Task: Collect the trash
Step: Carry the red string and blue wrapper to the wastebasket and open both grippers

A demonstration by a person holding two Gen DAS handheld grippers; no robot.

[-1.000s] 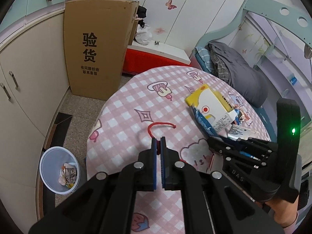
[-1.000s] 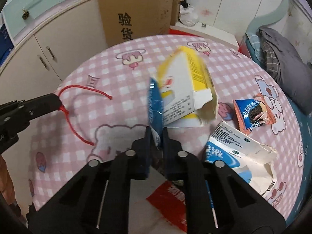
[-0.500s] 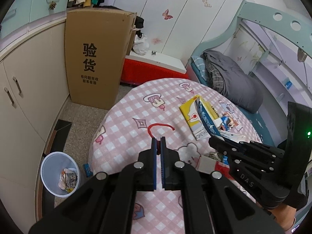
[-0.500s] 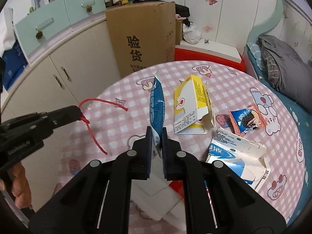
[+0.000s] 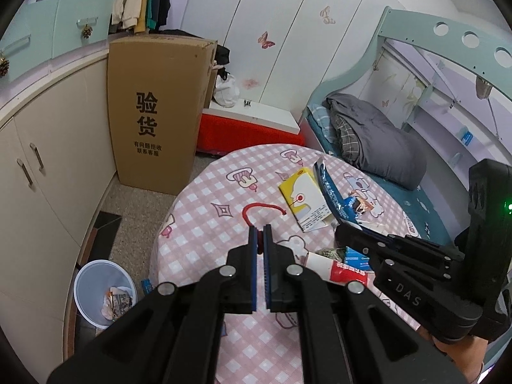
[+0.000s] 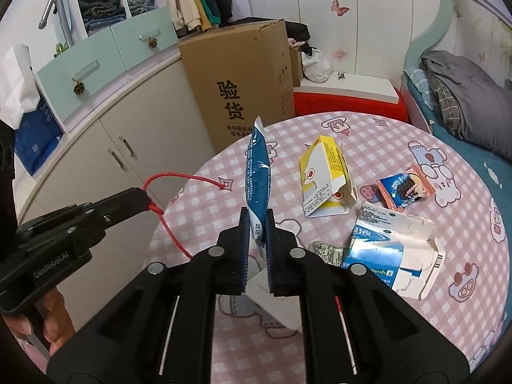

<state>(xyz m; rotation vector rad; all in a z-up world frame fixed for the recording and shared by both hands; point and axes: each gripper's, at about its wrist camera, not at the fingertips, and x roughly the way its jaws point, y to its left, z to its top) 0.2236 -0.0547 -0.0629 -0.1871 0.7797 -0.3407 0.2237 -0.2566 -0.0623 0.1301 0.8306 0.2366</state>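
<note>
The left tool (image 5: 260,233) is clamped on a thin red cord (image 6: 179,179), lifted above the pink checked worktop (image 6: 400,147). The right tool (image 6: 256,224) pinches a flat blue foil wrapper (image 6: 257,172), held upright over the worktop, near a torn yellow-and-white carton (image 6: 326,176) lying there

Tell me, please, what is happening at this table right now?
A person with two handheld grippers is collecting trash. The left gripper is shut on a red string; the right gripper is shut on a blue wrapper, held above the table. Boxes and a cookie packet remain there. The bin stands on the floor.
</note>
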